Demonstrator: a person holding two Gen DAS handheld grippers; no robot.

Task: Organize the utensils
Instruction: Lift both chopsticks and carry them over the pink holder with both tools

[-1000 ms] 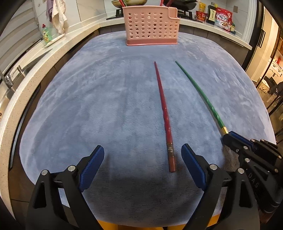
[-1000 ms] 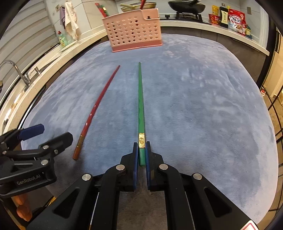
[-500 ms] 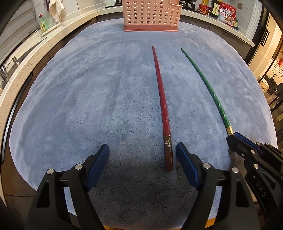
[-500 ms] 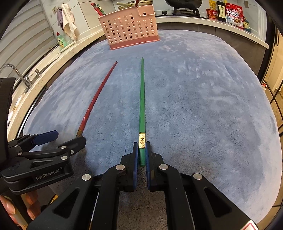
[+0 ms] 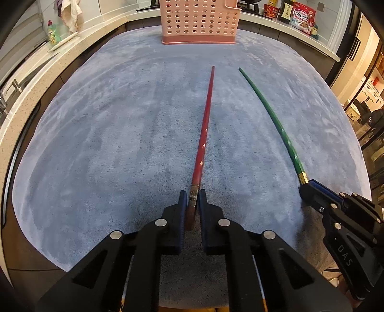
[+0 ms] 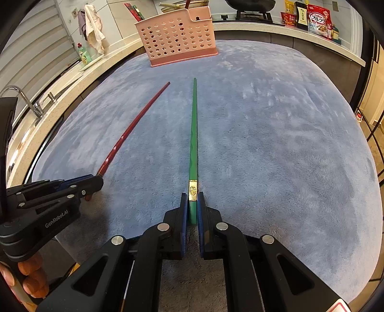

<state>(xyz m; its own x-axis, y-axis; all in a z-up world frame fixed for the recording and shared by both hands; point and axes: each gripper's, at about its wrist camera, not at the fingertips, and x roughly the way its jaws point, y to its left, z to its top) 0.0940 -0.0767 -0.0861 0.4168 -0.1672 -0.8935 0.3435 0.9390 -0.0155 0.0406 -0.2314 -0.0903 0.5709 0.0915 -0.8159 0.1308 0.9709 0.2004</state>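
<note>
The red chopstick lies on the blue-grey mat, its thick end pinched between the pads of my left gripper, its tip pointing ahead toward the pink basket. Just to the right, my right gripper is clamped likewise on the green chopstick.

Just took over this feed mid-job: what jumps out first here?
Two long chopsticks on the blue-grey mat, each pinched at its near end: the left tongs shut on the red chopstick, the right tongs on the green chopstick. A pink perforated basket waits at the mat's far edge.
</note>
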